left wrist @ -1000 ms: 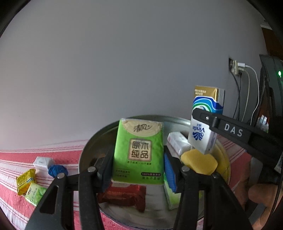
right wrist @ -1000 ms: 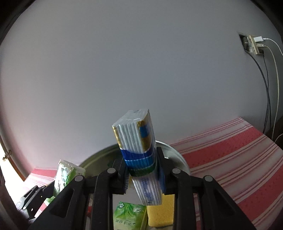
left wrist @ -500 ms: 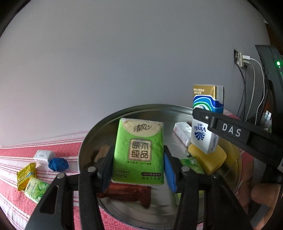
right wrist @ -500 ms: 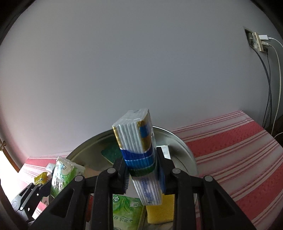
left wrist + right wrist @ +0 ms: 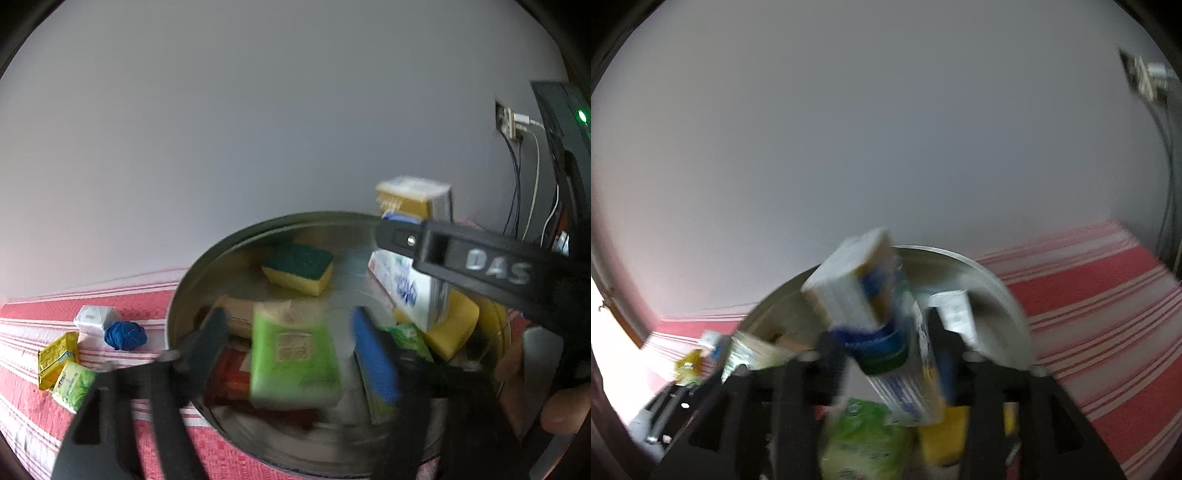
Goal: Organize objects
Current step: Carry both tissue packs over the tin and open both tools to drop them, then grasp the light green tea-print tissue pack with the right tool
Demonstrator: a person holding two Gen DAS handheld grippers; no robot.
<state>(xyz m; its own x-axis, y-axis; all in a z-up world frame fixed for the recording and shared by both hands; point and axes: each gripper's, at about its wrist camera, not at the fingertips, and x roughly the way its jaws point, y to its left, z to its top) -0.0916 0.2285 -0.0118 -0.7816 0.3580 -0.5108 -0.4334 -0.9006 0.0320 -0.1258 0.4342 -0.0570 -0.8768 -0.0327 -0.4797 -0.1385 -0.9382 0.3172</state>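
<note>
place: home | cues: red striped tablecloth [image 5: 1108,295]; plain wall [image 5: 258,129]; wall socket with chargers [image 5: 511,123]

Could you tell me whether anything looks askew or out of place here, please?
Yes. The blue tissue pack between the right gripper's fingers leans sharply left instead of upright. The green pack sits between the left gripper's spread fingers, seemingly ungripped. Both views are blurred.
</note>
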